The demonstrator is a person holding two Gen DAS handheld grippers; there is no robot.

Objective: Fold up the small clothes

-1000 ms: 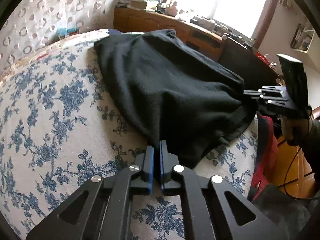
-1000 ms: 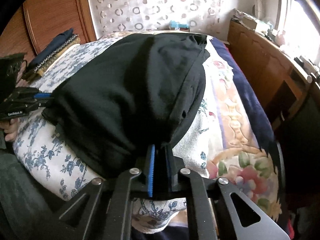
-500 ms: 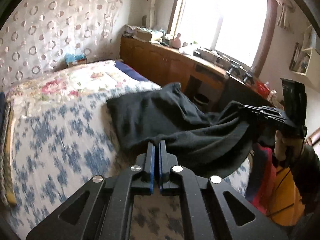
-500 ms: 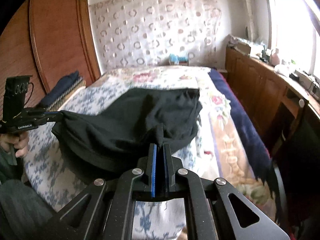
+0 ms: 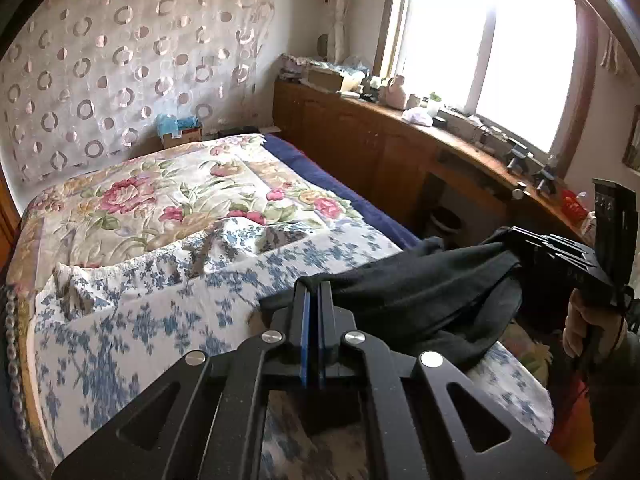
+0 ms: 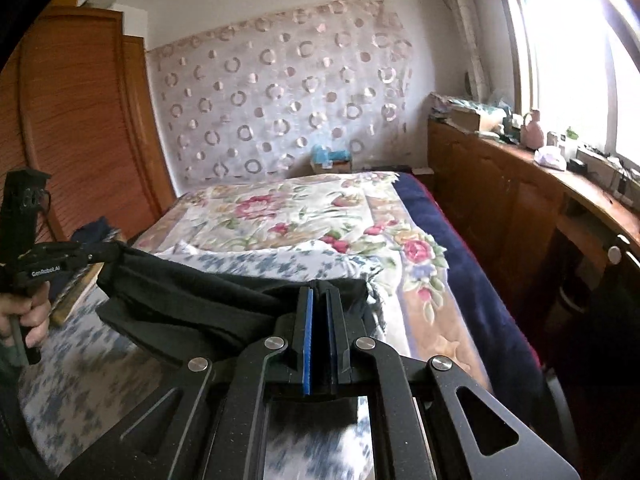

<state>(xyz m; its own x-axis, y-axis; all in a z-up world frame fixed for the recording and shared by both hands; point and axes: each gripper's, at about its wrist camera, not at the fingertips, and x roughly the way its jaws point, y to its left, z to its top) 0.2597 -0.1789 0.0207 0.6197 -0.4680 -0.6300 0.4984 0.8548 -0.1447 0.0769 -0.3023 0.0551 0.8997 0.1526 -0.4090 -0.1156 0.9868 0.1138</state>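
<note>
You have the black garment [image 5: 416,296] lifted off the bed [image 5: 168,304], strung between your two tools, its middle sagging in loose folds that look to trail near the blue-flowered sheet [image 5: 132,328] at the near end. The left gripper [image 5: 314,300] has its fingers pressed together on one edge of the cloth, and the right gripper [image 6: 318,308] likewise has its fingers closed with the dark fabric pinched between the blue pads. Which edge or corners you hold cannot be told from here, since the cloth is bunched. To do this step well, I would draw your hands apart until the top edge runs straight, level both grips, and let the slack hang free before you bring it down. Lay the hanging part on the flowered sheet first, then carry the held edge over it so the layers lie flat. Keep both grips firm; a limp knit like this probably slides out easily, and it could drag wrinkles into the sheet.
</note>
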